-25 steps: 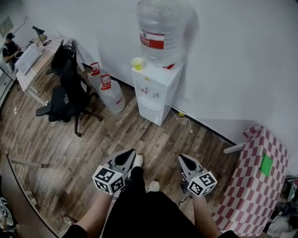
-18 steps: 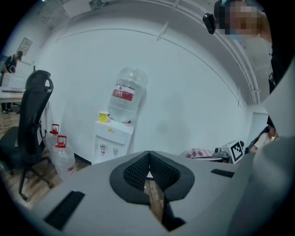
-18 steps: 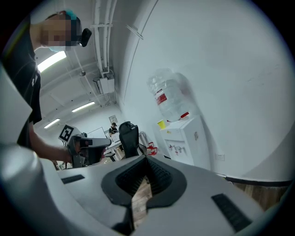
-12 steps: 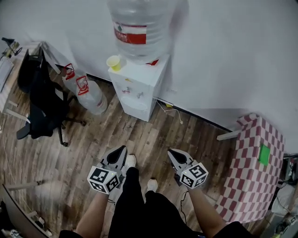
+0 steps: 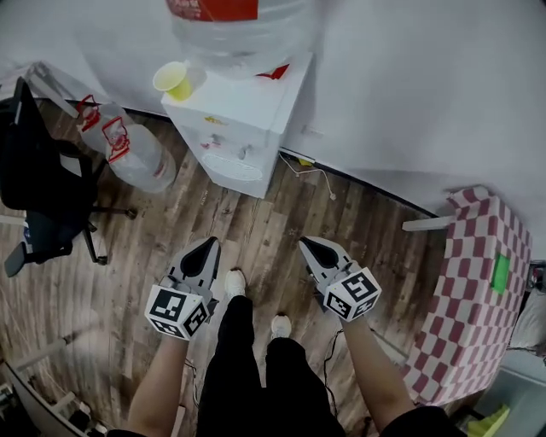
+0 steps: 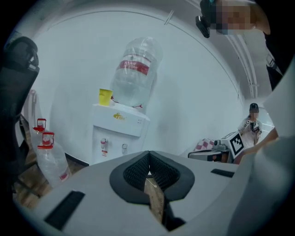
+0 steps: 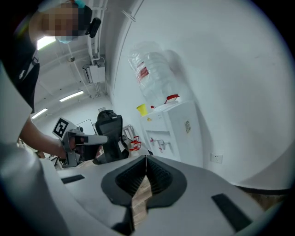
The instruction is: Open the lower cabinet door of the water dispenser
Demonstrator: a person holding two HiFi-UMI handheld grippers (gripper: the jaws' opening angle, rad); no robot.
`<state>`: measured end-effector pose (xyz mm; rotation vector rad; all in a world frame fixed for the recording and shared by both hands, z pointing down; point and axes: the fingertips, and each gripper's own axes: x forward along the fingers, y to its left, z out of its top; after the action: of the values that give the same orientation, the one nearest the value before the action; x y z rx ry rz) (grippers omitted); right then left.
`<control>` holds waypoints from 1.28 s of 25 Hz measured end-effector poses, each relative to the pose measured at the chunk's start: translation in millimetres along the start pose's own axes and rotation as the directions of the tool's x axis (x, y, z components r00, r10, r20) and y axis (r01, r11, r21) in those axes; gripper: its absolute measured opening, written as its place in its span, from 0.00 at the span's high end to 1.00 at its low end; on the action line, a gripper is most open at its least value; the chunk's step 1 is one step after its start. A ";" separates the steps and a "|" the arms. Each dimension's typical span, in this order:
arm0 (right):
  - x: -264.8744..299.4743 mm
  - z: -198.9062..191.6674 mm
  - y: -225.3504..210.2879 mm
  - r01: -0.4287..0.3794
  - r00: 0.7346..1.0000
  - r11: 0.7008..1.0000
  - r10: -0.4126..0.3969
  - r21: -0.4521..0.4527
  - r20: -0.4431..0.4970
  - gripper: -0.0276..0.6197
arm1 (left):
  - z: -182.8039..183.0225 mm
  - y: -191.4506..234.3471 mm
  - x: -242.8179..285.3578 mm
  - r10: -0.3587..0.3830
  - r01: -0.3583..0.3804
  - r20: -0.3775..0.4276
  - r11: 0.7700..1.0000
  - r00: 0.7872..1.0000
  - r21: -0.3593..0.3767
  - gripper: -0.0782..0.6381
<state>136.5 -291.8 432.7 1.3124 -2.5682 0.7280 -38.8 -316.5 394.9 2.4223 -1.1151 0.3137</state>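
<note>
The white water dispenser point(image 5: 241, 119) stands against the wall, with a big clear bottle point(image 5: 232, 24) and a yellow cup point(image 5: 173, 79) on top. Its front, with two taps and the lower door point(image 5: 229, 168), faces me. Both grippers hang over the wooden floor, well short of it. My left gripper point(image 5: 207, 245) is shut and empty, and so is my right gripper point(image 5: 304, 244). In the left gripper view the closed jaws point(image 6: 148, 156) point toward the dispenser point(image 6: 119, 133), and the gripper body hides the lower door. In the right gripper view the dispenser point(image 7: 175, 129) stands ahead of the closed jaws point(image 7: 145, 159).
Two spare water bottles point(image 5: 128, 152) lie left of the dispenser, with a black office chair point(image 5: 34, 192) further left. A red-checked table point(image 5: 476, 290) stands at the right. A cable point(image 5: 309, 173) trails along the wall base. My feet point(image 5: 232, 282) are between the grippers.
Both grippers and I have moved forward and lower toward the dispenser, which now fills more of the top of the head view. Both jaws stayed shut.
</note>
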 end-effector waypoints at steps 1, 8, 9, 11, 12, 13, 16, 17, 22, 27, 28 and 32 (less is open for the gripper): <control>9.1 -5.9 -7.1 0.006 1.000 1.000 -0.006 -0.003 0.006 0.92 | -7.7 7.3 7.7 0.000 0.000 0.004 1.000 1.000 0.000 0.87; 78.3 -69.7 -59.0 0.002 1.000 0.999 -0.001 -0.034 0.028 0.92 | -77.3 57.9 61.8 0.013 -0.014 0.035 1.000 0.999 0.011 0.87; 87.8 -80.7 -65.3 0.000 1.000 0.999 0.001 -0.041 0.027 0.92 | -88.4 66.0 69.4 0.022 -0.023 0.040 1.000 0.999 0.016 0.87; 106.9 -103.6 -78.8 -0.002 1.000 0.998 0.004 -0.055 0.027 0.92 | -111.0 81.2 86.3 0.031 -0.032 0.051 0.999 0.998 0.021 0.87; 116.7 -115.2 -85.6 -0.003 1.000 0.998 0.005 -0.063 0.029 0.92 | -122.7 87.6 94.9 0.030 -0.032 0.056 0.999 0.998 0.023 0.87; 126.6 -127.0 -92.5 -0.004 1.000 0.998 0.006 -0.070 0.031 0.92 | -134.9 93.4 103.4 0.027 -0.029 0.060 0.999 0.998 0.025 0.87; 158.4 -160.1 -117.9 0.007 0.999 0.996 -0.003 -0.092 0.042 0.92 | -170.0 109.6 131.1 0.011 -0.014 0.066 0.999 0.998 0.048 0.87; 169.3 -169.9 -127.0 0.013 0.999 0.995 -0.008 -0.103 0.047 0.92 | -180.2 114.7 140.9 0.005 -0.009 0.069 0.998 0.998 0.057 0.87; 215.4 -213.8 -166.1 0.015 0.997 0.989 -0.004 -0.145 0.073 0.92 | -230.2 136.5 182.3 -0.015 0.007 0.095 0.996 0.995 0.087 0.87; 251.1 -237.9 -204.8 0.044 0.991 0.985 -0.022 -0.169 0.129 0.92 | -275.4 154.5 212.0 -0.036 0.023 0.104 0.992 0.994 0.124 0.87; 257.9 -240.9 -209.4 0.043 0.991 0.983 -0.019 -0.179 0.135 0.92 | -284.3 157.8 216.5 -0.038 0.024 0.103 0.990 0.994 0.136 0.87; 277.0 -247.9 -222.1 0.038 0.987 0.974 -0.001 -0.225 0.163 0.92 | -303.2 170.8 230.7 -0.040 0.020 0.128 0.987 0.991 0.158 0.87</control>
<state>129.9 -477.7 823.7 1.3703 -2.6609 0.3220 -25.0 -417.5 799.8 2.6291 -1.1469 0.2434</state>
